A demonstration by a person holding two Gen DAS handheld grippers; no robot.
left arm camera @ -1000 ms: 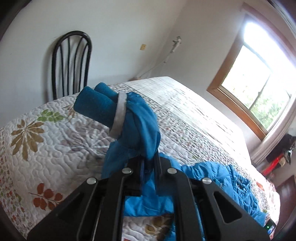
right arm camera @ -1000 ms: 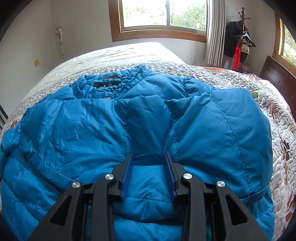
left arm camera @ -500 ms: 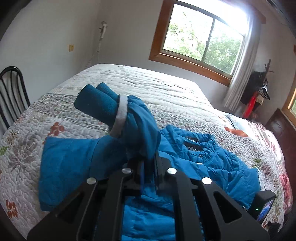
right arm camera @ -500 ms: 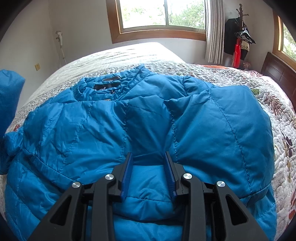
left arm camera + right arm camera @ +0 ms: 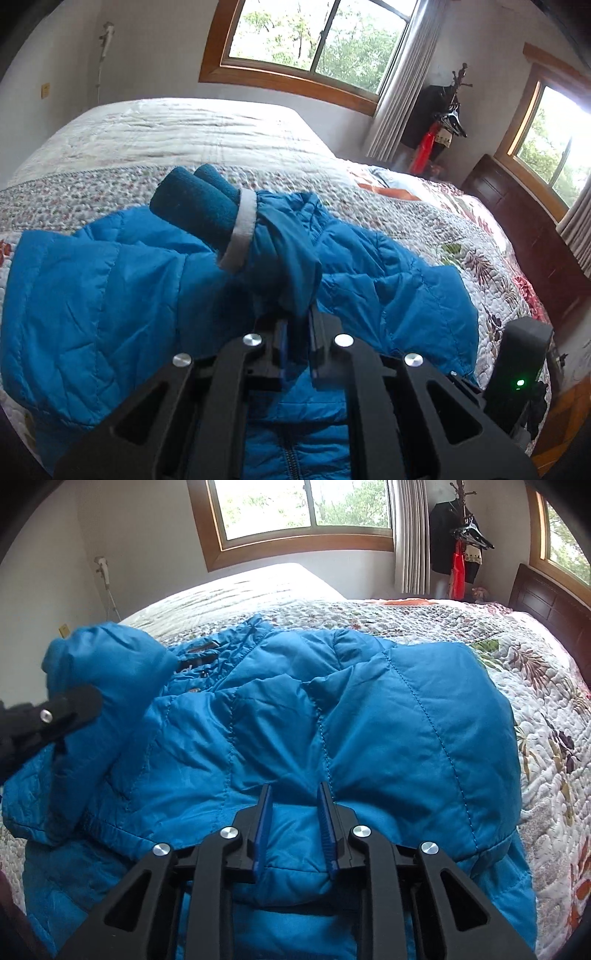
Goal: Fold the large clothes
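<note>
Folding is partly done: the jacket [image 5: 280, 716] lies on the bed [image 5: 535, 686], right sleeve already folded over its body, while the left gripper [image 5: 297, 325], clenched on the left sleeve [image 5: 280, 251], carries it over. The right gripper [image 5: 295, 819], jaws just narrowing, straddles a fabric ridge near the hem, and whether it pinches is unclear. The jacket's long axis runs near to far, collar far.

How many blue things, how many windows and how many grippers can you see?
Blue things: 1, the jacket
Windows: 2, a big window and a side window
Grippers: 2, the left gripper and the right gripper
Total: 5
</note>
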